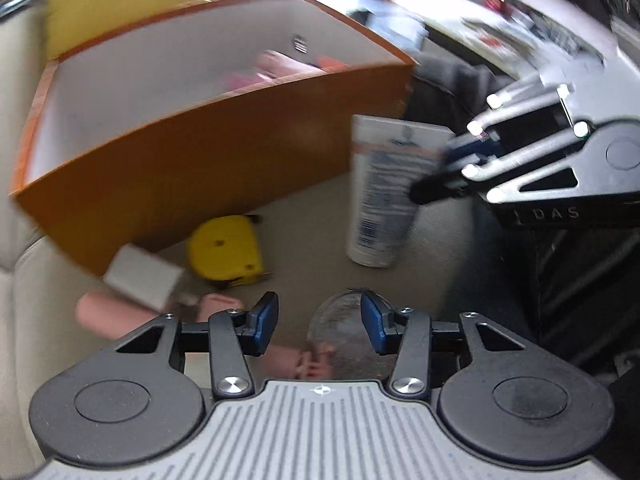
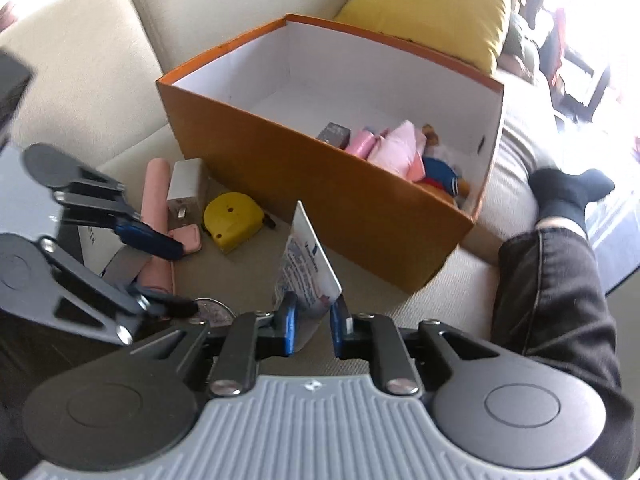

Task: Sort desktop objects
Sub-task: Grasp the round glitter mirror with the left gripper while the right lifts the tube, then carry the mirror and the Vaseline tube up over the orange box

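An orange box (image 2: 320,168) with a white inside stands on the beige sofa seat; it also shows in the left wrist view (image 1: 192,152). Pink items (image 2: 384,146) and a stuffed toy (image 2: 444,180) lie in it. My right gripper (image 2: 313,320) is shut on a white tube (image 2: 306,276), held upright in front of the box; the tube shows in the left wrist view (image 1: 380,192). My left gripper (image 1: 319,322) is open and empty, above a clear round lid (image 1: 344,332). A yellow tape measure (image 1: 226,250), a white charger (image 1: 142,276) and pink pieces (image 1: 100,314) lie beside the box.
A yellow cushion (image 2: 432,4) leans against the sofa back behind the box. A person's leg in dark trousers (image 2: 556,280) and a black sock (image 2: 568,192) rest on the seat to the right. A cluttered desk (image 1: 500,20) stands further off.
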A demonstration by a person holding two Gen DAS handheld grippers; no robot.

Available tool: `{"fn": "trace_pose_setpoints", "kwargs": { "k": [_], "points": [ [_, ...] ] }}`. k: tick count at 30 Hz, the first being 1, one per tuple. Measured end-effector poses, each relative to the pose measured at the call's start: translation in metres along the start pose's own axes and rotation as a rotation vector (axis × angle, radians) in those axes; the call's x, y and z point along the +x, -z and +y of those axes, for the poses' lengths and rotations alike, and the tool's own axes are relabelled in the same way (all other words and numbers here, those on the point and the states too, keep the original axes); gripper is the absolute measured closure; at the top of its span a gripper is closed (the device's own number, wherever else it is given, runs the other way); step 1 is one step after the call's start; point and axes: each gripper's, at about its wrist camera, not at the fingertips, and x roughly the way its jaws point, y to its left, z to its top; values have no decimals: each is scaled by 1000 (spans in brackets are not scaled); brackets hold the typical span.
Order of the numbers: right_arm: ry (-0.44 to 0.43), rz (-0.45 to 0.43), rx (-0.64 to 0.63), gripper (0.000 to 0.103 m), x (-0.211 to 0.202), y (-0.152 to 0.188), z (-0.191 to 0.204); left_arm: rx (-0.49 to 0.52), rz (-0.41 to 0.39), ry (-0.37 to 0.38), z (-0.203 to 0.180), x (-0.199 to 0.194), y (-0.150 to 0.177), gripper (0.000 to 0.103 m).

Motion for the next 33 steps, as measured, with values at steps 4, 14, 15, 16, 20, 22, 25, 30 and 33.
{"fn": "trace_pose_setpoints", "kwargs": {
  "k": [4, 14, 15, 16, 20, 22, 25, 30, 33],
  "points": [
    [-9, -7, -27, 84, 1, -1, -1, 46, 88, 44, -5, 23, -6, 44],
    [-45, -34, -39, 77, 4, -1, -6, 46, 201, 92, -10, 55, -6, 33],
    [-52, -34, -36, 83, 3, -1, -6, 30, 204, 97, -9, 55, -4, 34],
    [-61, -36, -30, 85, 3, 0, -6, 25, 196, 96, -9, 53, -3, 39],
    [-71, -35, -10, 87, 1, 5, -5, 2, 160, 60, -15, 47, 3, 52],
    [-71, -32, 2, 88, -2, 8, -4, 5, 139, 32, -22, 43, 6, 58],
    [-70, -14, 36, 88, -7, 11, -6, 28, 104, -14, -36, 34, 12, 67],
    [-93, 3, 96, 89, -19, 19, -10, 43, 61, -16, -48, 17, 18, 78],
    [-106, 11, 105, 89, -21, 24, -7, 56, 49, 1, -49, 12, 17, 80]
  ]
}}
